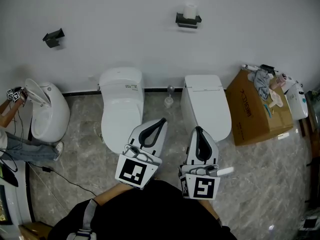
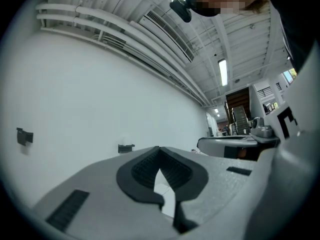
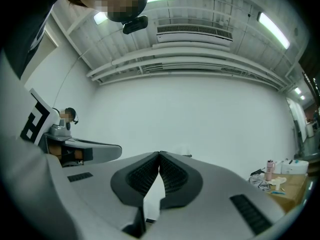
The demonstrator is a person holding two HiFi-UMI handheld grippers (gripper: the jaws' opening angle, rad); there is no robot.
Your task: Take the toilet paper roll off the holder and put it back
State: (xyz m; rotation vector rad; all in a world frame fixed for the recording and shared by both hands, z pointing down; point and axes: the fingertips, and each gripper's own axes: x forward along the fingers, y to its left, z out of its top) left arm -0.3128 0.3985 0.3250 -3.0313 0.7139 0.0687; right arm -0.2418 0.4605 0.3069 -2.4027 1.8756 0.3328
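grippers side by side low in the head view, both pointing level toward the white wall [image 1: 125,14]. left gripper [image 1: 162,120] lies over the front of the left toilet [image 1: 121,104] and angles slightly toward the right; right gripper [image 1: 198,129] lies beside the right toilet [image 1: 205,104]. in each gripper view the jaws are pressed together tip to tip, with only wall and floor showing through the gap behind the tips (left gripper [image 2: 159,149], right gripper [image 3: 159,154]). toilet paper roll [image 1: 189,11] sits on its holder [image 1: 188,21] high on the wall, well apart from both grippers. the hands on the grippers are hidden behind the marker cubes [image 1: 134,171], and the arms are mostly covered by dark clothing. in the left gripper view the holder [image 2: 126,147] is a small dark shape, and the roll is hard to separate from the wall. a second person [image 1: 30,151] is cut off at the left edge.
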